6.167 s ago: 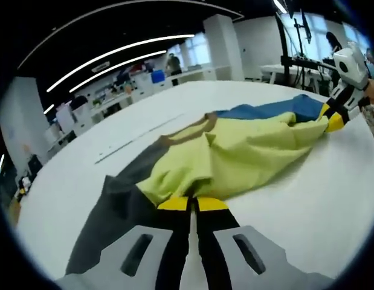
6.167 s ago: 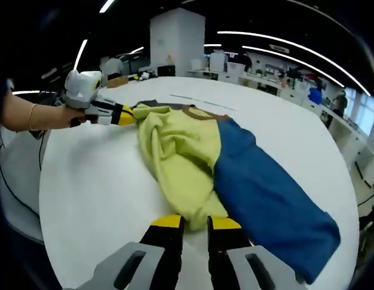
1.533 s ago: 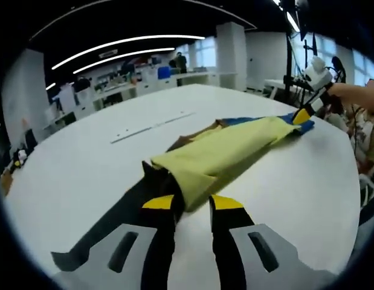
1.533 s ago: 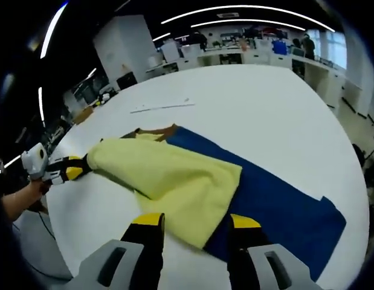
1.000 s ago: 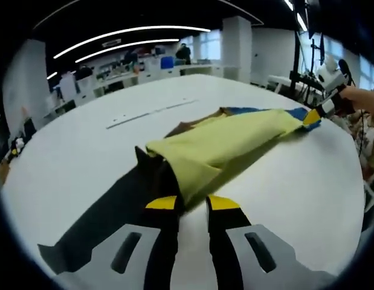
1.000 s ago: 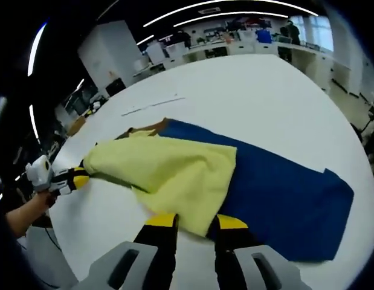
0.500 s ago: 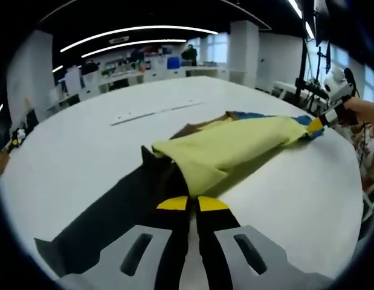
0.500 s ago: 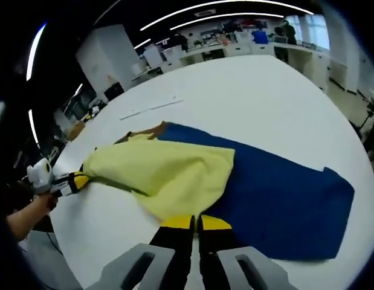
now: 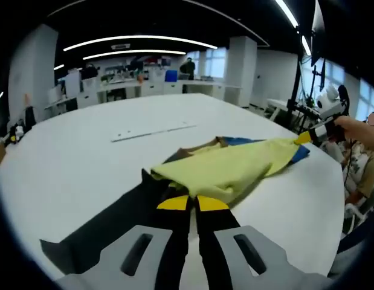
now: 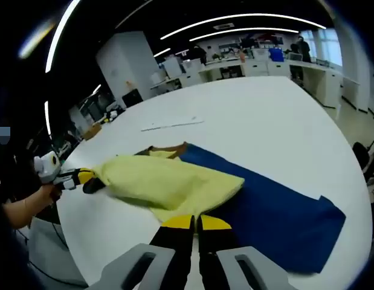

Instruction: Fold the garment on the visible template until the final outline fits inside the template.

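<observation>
In the left gripper view, the garment (image 9: 226, 169) lies on the white table (image 9: 78, 151), and its yellow part is lifted higher than half a second ago. The left gripper (image 9: 193, 203) is clenched on the yellow edge, dark sleeve beside it. The right gripper (image 9: 307, 136) holds the far end.

In the right gripper view, the right gripper (image 10: 195, 223) stays clenched on the garment (image 10: 174, 181), blue part spread beside it. The left gripper (image 10: 87, 177), held in a hand (image 10: 29, 205), grips the far yellow end. An office with desks lies behind the table (image 10: 265, 121).
</observation>
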Action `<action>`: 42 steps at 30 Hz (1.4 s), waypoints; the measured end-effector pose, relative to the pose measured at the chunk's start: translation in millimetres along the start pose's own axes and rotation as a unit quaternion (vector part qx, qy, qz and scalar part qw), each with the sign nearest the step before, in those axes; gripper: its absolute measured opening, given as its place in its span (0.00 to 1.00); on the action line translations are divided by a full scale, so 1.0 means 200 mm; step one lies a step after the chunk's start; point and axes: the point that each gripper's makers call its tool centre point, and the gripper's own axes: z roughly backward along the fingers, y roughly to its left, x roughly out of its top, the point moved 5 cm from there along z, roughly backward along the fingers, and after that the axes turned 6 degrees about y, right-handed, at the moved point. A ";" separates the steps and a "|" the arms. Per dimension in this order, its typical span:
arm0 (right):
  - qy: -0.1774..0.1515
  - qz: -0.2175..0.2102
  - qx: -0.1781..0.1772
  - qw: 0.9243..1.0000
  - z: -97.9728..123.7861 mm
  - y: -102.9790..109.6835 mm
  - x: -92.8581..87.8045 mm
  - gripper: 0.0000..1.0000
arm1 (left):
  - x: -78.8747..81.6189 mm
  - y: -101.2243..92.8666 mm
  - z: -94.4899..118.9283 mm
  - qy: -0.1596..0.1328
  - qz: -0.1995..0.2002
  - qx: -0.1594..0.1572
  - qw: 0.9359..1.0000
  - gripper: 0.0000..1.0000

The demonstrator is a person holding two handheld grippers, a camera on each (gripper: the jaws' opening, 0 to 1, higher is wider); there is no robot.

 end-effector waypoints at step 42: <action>0.001 0.082 0.053 0.995 0.41 0.29 -0.18 0.00 | -0.21 -0.25 0.67 0.014 -0.002 -0.018 1.000 0.00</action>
